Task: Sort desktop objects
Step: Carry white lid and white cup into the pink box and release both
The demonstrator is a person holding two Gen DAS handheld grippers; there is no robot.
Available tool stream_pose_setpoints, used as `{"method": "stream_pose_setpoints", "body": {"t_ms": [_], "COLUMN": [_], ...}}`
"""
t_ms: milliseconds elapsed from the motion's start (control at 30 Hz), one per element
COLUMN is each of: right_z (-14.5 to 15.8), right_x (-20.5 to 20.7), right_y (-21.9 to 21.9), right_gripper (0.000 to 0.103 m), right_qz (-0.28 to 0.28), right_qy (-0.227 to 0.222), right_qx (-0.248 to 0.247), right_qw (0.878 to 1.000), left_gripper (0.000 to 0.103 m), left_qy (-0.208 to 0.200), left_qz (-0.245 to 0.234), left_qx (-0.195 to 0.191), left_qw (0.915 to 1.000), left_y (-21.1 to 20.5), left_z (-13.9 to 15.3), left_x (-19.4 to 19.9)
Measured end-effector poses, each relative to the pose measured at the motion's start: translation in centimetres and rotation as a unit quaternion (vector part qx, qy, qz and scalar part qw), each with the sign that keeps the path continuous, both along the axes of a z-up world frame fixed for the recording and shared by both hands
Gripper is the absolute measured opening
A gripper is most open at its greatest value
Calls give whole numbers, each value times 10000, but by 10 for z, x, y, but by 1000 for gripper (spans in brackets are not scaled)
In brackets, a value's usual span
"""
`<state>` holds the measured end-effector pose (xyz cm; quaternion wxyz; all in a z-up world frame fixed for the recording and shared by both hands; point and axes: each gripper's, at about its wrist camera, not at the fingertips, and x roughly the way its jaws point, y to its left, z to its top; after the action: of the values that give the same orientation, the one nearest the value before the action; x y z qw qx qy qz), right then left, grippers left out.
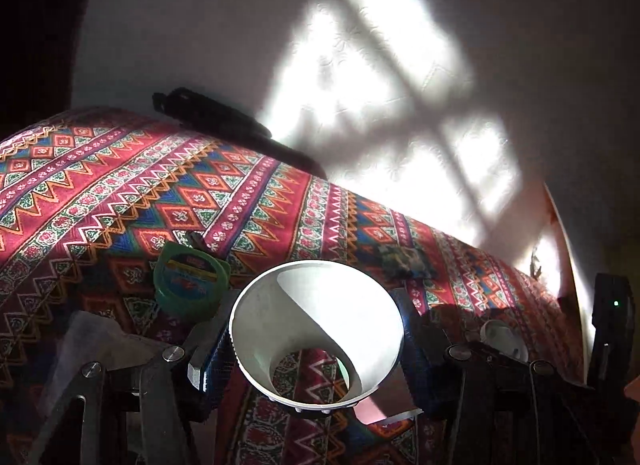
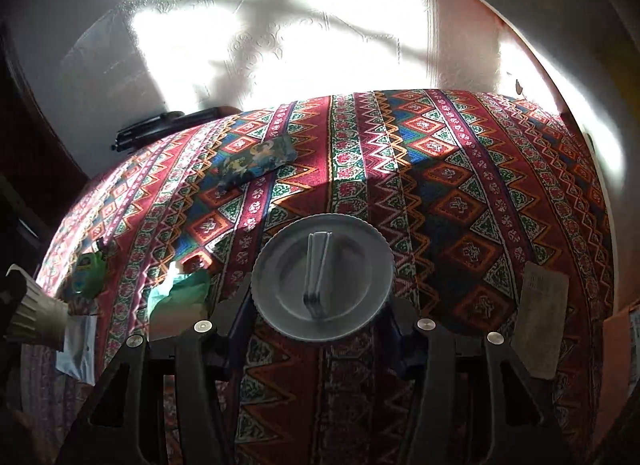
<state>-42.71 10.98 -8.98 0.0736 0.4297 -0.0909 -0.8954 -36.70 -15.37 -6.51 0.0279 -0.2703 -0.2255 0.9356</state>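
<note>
In the left wrist view my left gripper (image 1: 316,345) is shut on a white funnel-shaped shell (image 1: 320,305), open at both ends, with the cloth showing through its narrow end. Its ribbed outside (image 2: 36,309) shows at the left edge of the right wrist view. My right gripper (image 2: 320,305) is shut on a grey round lid (image 2: 288,277) with a fluted rim and a raised bar across its middle. Both are held just above a table under a red patterned cloth (image 2: 460,193).
A green round container (image 1: 190,285) lies left of the funnel. A patterned pouch (image 2: 256,161), a green-and-white plastic bag (image 2: 180,289) and a brown card (image 2: 540,317) lie on the cloth. A black object (image 1: 216,117) rests at the far edge by the sunlit wall.
</note>
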Motion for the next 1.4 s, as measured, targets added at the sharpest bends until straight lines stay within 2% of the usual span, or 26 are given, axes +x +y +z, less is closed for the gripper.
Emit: {"method": "stream_pose_setpoints", "body": {"t_ms": [67,167,267,433,567,700,900,1167,1300,1400], "right_z": [24,53,76,92,91,97,119,139,155,158], "right_x": [50,104,146,209,232,237,255,283,307,329], "right_y": [7,20,30,32,58,91,127,168,200,244], "right_gripper": [57,57,57,57,57,57,57,57,58,58], "right_qz": [99,-94,-13,160,-101,-459,-816,-1078,-1402,-1912], "right_qy": [177,365,517,734,790,960,1423,1781,2150,2312], "right_qx": [-221,-301,-805,-611,-366,-363,-164,-268,-352,-391], "right_qw": [9995,9988,9954,9953,9962,9937,9863,9777,9659,9531], "left_gripper": [61,61,61,61,61,61,61,61,61,61], "left_qy": [15,-69,-150,-115,-23,13,205,291,264,320], "left_qz": [-85,-163,-304,-505,-410,-447,-648,-988,-1362,-1741], "left_qx": [207,225,81,-500,-759,-667,-846,-1007,-970,-957], "left_qw": [9997,9996,9994,9974,9963,9968,9941,9896,9856,9795], "left_y": [-3,4,21,41,44,52,81,128,162,198], "left_z": [5,16,30,69,95,112,135,149,150,152], "left_x": [11,47,104,195,237,253,269,274,274,273]}}
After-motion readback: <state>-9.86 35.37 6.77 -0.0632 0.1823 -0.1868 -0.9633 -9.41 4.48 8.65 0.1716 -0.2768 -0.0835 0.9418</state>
